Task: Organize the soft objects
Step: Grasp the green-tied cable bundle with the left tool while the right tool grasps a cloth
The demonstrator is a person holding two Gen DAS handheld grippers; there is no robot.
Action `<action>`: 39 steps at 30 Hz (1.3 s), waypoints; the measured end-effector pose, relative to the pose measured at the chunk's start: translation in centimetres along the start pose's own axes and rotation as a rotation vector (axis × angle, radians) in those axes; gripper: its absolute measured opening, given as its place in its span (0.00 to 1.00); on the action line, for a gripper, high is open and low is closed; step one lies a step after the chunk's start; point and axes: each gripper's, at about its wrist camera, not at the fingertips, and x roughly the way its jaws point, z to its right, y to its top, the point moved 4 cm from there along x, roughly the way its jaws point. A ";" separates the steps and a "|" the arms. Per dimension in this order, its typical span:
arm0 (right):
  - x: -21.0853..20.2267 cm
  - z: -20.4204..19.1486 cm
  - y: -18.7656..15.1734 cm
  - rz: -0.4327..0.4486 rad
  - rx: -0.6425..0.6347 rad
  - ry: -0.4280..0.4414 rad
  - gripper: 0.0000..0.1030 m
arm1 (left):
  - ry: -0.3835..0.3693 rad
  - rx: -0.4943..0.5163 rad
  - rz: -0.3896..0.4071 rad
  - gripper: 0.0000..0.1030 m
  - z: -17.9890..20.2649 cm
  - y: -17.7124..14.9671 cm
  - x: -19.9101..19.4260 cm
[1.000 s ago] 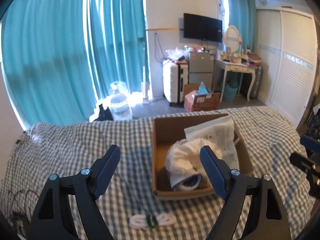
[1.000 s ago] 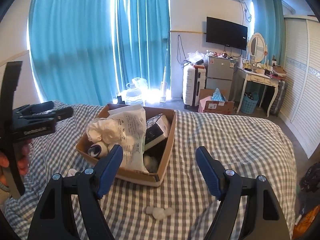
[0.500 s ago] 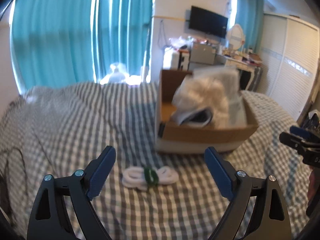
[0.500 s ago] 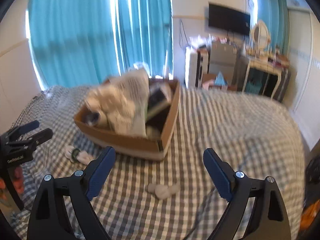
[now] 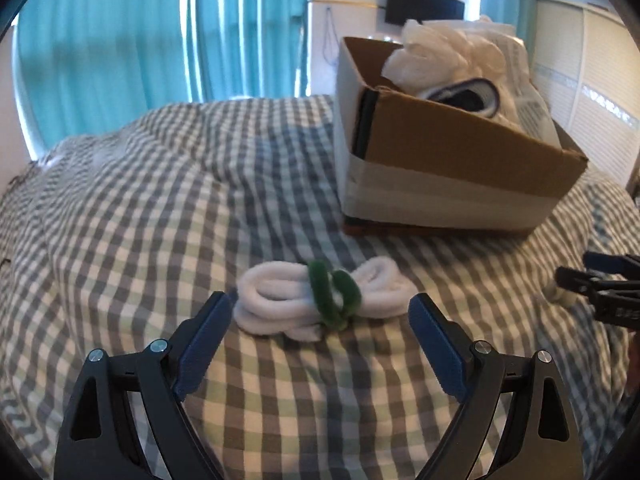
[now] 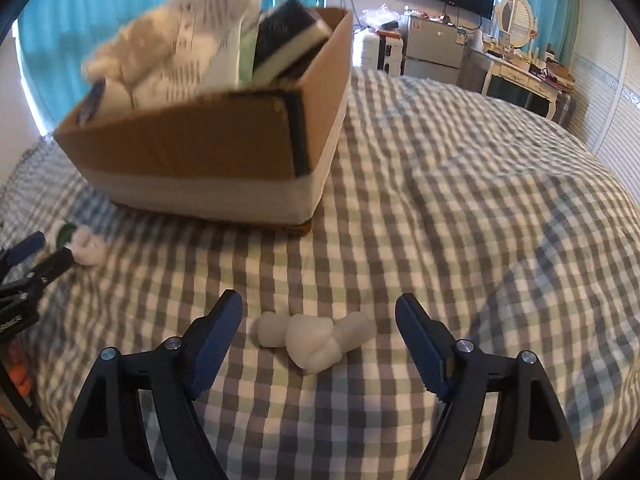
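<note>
**Gingham bed, box part full, two soft bits left out**

Gingham cover [image 5: 140, 220] spans the whole bed, w/ the box [image 5: 460, 168] sitting on it toward the far side. Box already holds a fair load: a white bag [image 5: 444, 56], printed paper [image 6: 208, 28], a dark-and-pale sponge [image 6: 288, 40] leaning vs. the wall, plus a roll w/ a dark rim [image 5: 472, 98]. So, as I judge it, a good part of the tidying is done.

Left on the cover, in front of the box: a coil [image 5: 320, 300] of white fuzzy cord tied w/ a green wrap, and a smaller white knot [image 6: 314, 338]. Both lie apart from the box, not touching it. Coil is off to the left, knot nearer the box's right corner. Nothing else loose that I can make out.

Left gripper [image 5: 320, 332]: jaws wide, holding nothing; coil lies just ahead, between the two tips, no contact w/ either pad as far as I can tell.

Right gripper [image 6: 318, 332]: jaws fairly wide but closing now, knot between them, pads not yet on it. Gap shows each side.

Remaining, by my guess: pinch each piece, lift, drop into the box.
</note>
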 end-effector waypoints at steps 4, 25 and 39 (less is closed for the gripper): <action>2.3 0.0 -0.7 -0.056 -0.001 -0.023 0.66 | 0.003 0.047 0.022 0.89 0.5 -0.2 -0.5; -0.9 -1.2 -1.9 0.021 -0.018 0.027 0.35 | -0.015 0.031 -0.005 0.89 -0.4 0.3 0.8; 0.9 -2.0 -2.7 -0.080 -0.022 0.010 0.38 | -0.071 0.031 -0.015 0.64 -0.8 0.5 4.1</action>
